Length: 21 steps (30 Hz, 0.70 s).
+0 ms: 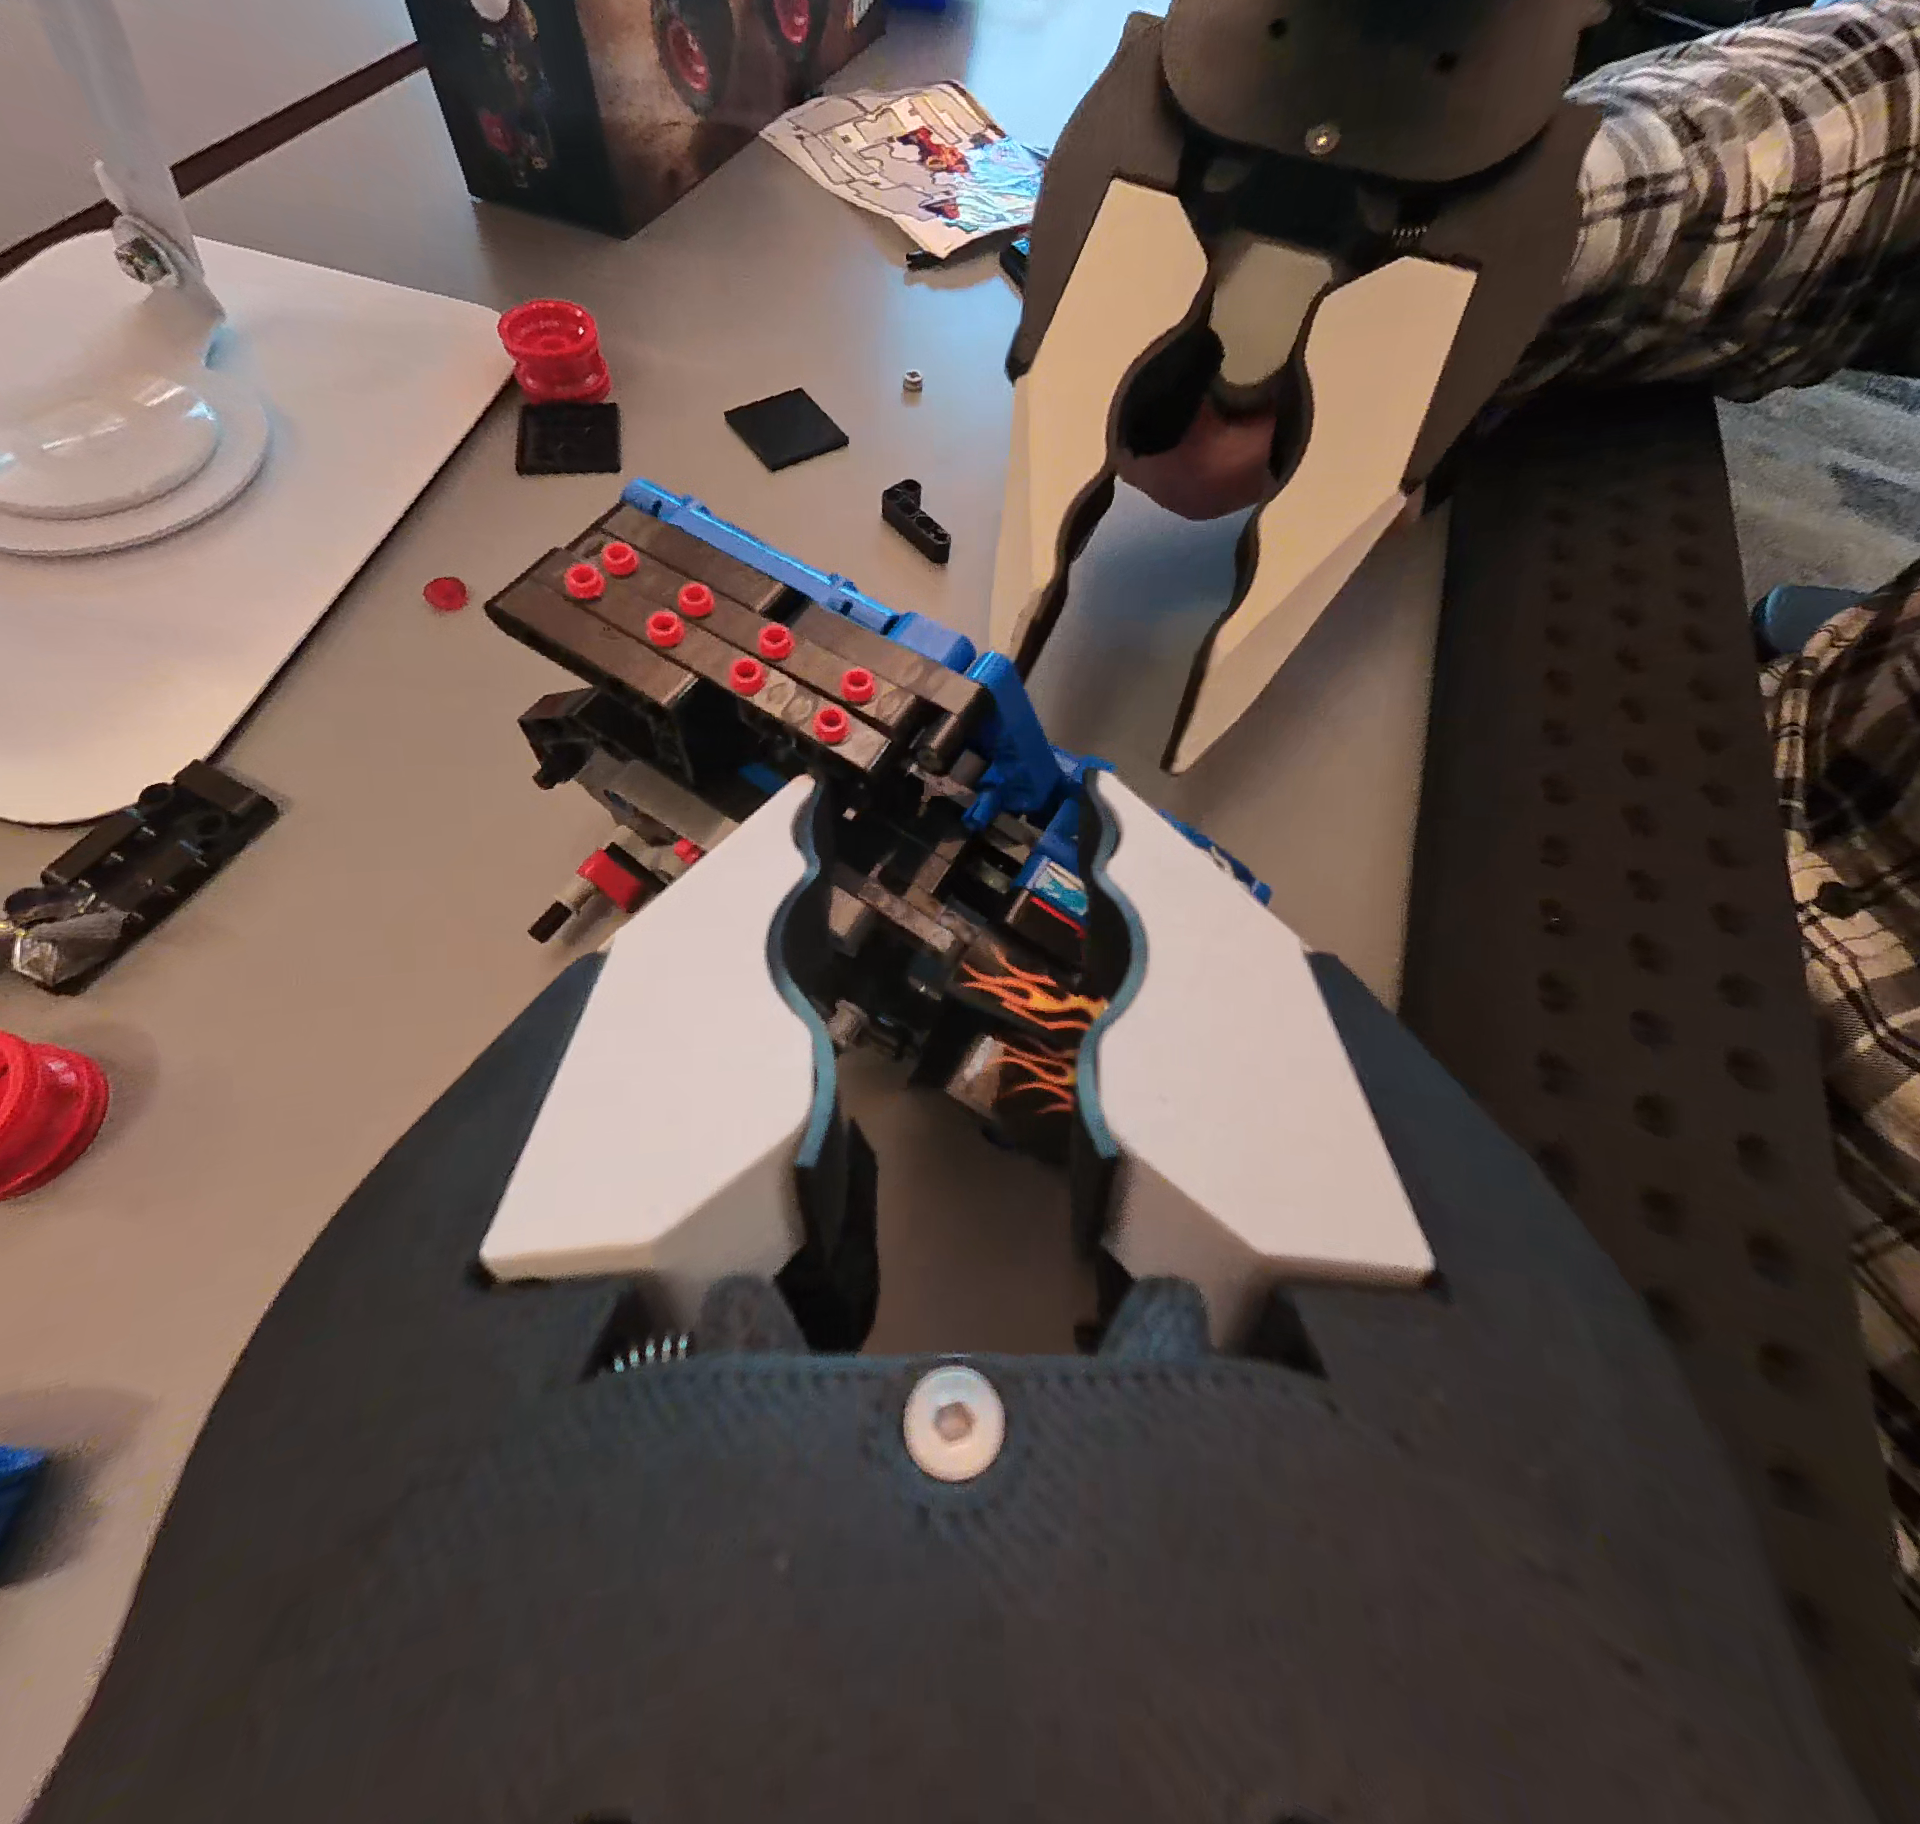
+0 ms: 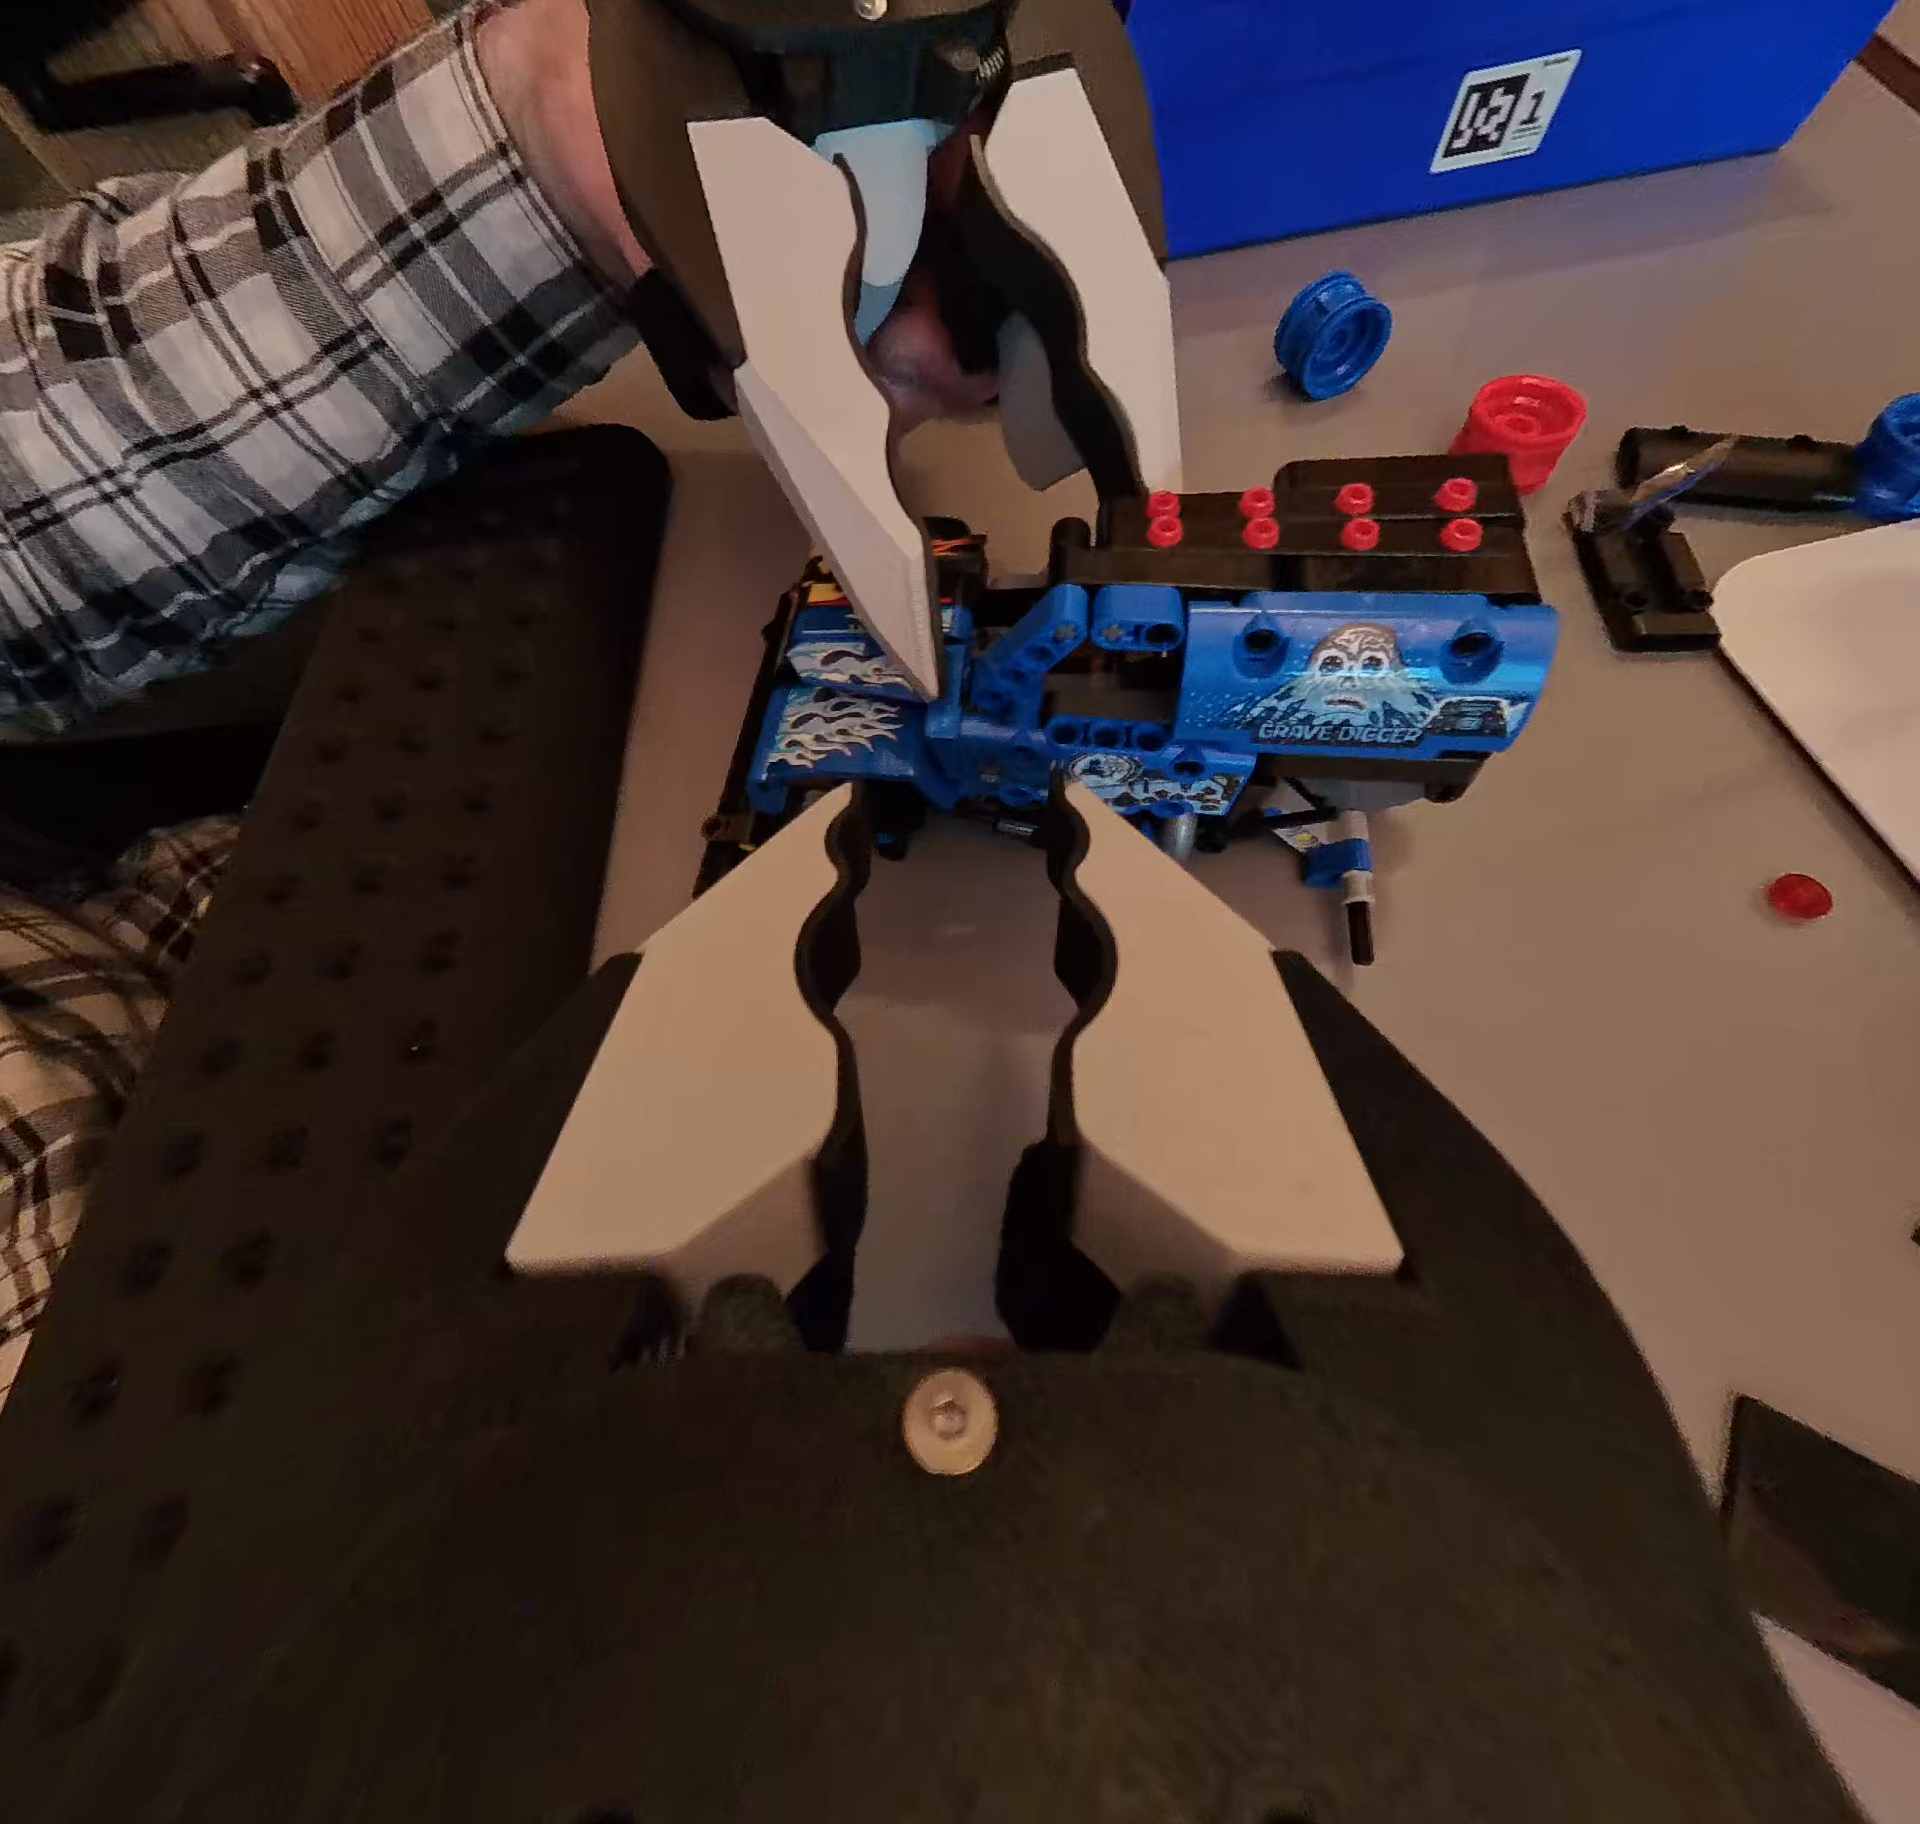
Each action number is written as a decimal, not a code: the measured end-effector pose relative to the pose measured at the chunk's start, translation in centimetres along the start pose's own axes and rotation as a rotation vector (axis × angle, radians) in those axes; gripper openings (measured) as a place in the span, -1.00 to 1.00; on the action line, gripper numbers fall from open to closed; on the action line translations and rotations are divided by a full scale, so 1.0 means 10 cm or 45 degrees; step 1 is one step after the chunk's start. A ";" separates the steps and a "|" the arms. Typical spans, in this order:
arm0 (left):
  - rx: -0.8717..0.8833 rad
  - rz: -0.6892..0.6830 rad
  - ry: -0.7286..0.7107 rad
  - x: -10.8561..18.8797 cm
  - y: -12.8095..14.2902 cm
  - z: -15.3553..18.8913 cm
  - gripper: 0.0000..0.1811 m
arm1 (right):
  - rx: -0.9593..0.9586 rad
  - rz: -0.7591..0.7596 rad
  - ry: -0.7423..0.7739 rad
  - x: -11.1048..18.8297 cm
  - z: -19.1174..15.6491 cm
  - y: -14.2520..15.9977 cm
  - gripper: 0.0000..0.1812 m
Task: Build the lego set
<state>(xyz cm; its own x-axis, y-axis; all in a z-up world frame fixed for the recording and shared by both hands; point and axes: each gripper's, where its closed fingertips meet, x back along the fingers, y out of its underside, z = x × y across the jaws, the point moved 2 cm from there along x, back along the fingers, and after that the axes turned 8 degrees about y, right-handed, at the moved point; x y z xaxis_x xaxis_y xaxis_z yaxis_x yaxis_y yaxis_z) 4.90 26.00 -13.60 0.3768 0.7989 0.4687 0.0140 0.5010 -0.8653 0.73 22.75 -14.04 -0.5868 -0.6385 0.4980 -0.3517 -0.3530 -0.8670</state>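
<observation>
A part-built blue and black Lego truck [image 1: 748, 652] with red studs on its black top lies on the grey table; its blue stickered side faces the right wrist view [image 2: 1351, 683]. My left gripper [image 1: 951, 798] is shut on the truck's front end, with the flame-stickered part between its fingers. It reaches in from above in the right wrist view [image 2: 1023, 579]. My right gripper [image 2: 956, 798] is open and empty, its tips just short of the truck's near side. In the left wrist view it [image 1: 1099, 709] hangs beside the truck's blue side.
Loose parts lie around: red rims [image 1: 551, 351] [image 2: 1522, 429], a blue rim [image 2: 1332, 332], black plates [image 1: 784, 415], a small black beam [image 1: 916, 519], a red stud [image 1: 445, 592] and a black sub-assembly [image 1: 156, 860]. The set's box [image 1: 644, 39], a sheet [image 1: 914, 164], a white stand [image 1: 135, 403] and a black perforated board [image 1: 1600, 839] border the area. Left and right tips are no more than a few centimetres apart. The black sub-assembly [image 1: 156, 860] sits 15 cm or so from the ends of my left fingers. It turns up in the right wrist view [image 2: 1630, 566] as well.
</observation>
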 end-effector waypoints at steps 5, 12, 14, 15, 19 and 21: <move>0.004 0.022 0.002 -0.01 -0.01 -0.01 -0.54 | 0.054 0.029 0.052 -0.03 0.04 0.00 -0.68; -0.001 0.043 0.014 -0.01 -0.01 0.00 -0.53 | 0.154 0.020 0.109 -0.03 0.06 0.01 -0.71; 0.003 0.044 0.022 0.00 -0.01 0.02 -0.46 | 0.161 0.009 0.113 -0.04 0.07 0.03 -0.71; 0.013 0.054 0.030 0.01 -0.02 0.04 -0.38 | 0.168 0.003 0.117 -0.04 0.07 0.04 -0.71; 0.014 0.115 -0.006 0.13 -0.09 0.03 -0.29 | 0.166 0.005 0.111 -0.04 0.08 0.05 -0.70; 0.007 0.074 -0.045 0.11 -0.05 0.00 -0.30 | 0.172 0.002 0.106 -0.05 0.08 0.07 -0.70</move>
<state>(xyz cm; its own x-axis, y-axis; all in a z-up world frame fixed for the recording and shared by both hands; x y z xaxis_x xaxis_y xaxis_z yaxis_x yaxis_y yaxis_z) 5.32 26.65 -12.63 0.3438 0.8380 0.4237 -0.0121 0.4551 -0.8903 1.42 22.27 -14.89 -0.6478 -0.5821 0.4915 -0.2525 -0.4446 -0.8594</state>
